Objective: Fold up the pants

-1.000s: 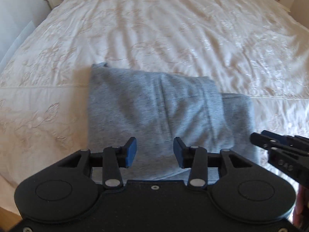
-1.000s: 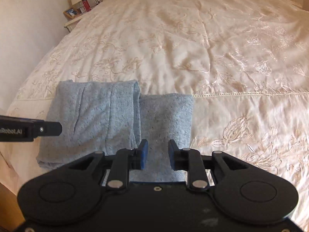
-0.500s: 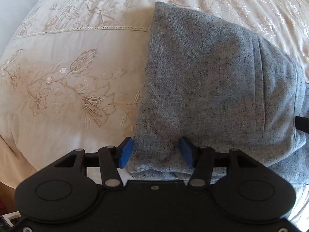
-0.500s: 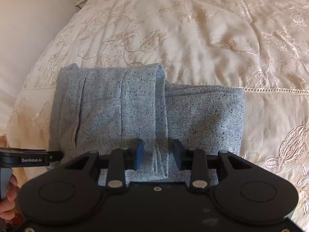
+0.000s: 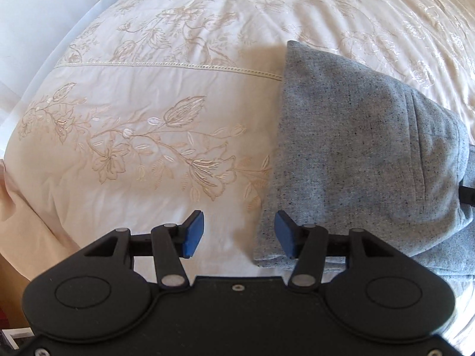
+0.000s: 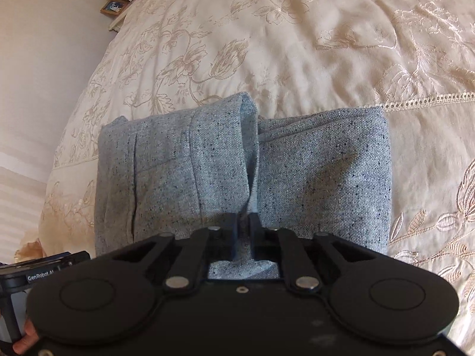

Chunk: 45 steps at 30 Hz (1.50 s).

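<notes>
My right gripper (image 6: 243, 222) is closing its jaws tight on a bit of the folded gray pants (image 6: 225, 175) near the bed's (image 6: 326, 44) front edge, and my left gripper (image 5: 237, 234) stays open at their corner.

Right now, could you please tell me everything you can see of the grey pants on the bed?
The pants are a speckled grey woven fabric, folded into a compact bundle lying flat on the cream embroidered bedspread. A thicker folded layer with seams overlaps the left part; a lower, flatter layer shows at the right. The right gripper is closing on a pinch of cloth at the near edge. The left gripper stands open astride the bundle's near left corner.
</notes>
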Motion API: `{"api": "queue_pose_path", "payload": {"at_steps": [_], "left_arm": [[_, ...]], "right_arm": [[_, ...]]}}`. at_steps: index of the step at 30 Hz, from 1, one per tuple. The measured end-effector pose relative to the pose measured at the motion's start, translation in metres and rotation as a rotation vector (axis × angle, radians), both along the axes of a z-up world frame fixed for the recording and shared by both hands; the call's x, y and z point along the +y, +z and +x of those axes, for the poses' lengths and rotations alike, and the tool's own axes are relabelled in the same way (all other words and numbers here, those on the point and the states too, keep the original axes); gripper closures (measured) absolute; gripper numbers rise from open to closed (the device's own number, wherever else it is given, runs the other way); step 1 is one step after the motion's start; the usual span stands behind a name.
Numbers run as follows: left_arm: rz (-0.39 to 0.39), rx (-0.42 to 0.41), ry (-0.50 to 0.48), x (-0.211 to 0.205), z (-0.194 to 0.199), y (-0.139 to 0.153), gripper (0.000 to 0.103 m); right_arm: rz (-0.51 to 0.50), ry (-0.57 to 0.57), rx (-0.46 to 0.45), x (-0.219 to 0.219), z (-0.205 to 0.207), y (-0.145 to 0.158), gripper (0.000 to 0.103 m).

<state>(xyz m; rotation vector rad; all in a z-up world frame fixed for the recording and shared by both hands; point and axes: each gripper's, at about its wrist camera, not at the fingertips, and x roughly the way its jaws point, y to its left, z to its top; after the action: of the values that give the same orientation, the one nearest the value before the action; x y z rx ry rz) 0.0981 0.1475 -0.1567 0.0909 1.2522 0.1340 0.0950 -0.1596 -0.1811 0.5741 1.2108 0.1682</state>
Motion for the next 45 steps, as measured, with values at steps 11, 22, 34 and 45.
{"api": "queue_pose_path", "payload": {"at_steps": [11, 22, 34, 45], "left_arm": [[0.015, -0.014, 0.057, 0.024, -0.008, 0.004, 0.044], [0.017, -0.029, -0.037, -0.011, -0.026, 0.013, 0.044], [0.050, -0.018, -0.080, -0.029, -0.036, 0.024, 0.044], [0.055, 0.005, -0.088, -0.035, -0.026, 0.017, 0.044]], "right_arm": [[-0.125, 0.007, -0.267, -0.006, -0.049, 0.121, 0.102], [-0.177, 0.083, -0.192, -0.017, -0.055, 0.061, 0.071], [0.034, -0.028, 0.028, -0.024, 0.003, -0.014, 0.067], [-0.064, 0.040, -0.169, -0.007, -0.022, 0.067, 0.098]]}}
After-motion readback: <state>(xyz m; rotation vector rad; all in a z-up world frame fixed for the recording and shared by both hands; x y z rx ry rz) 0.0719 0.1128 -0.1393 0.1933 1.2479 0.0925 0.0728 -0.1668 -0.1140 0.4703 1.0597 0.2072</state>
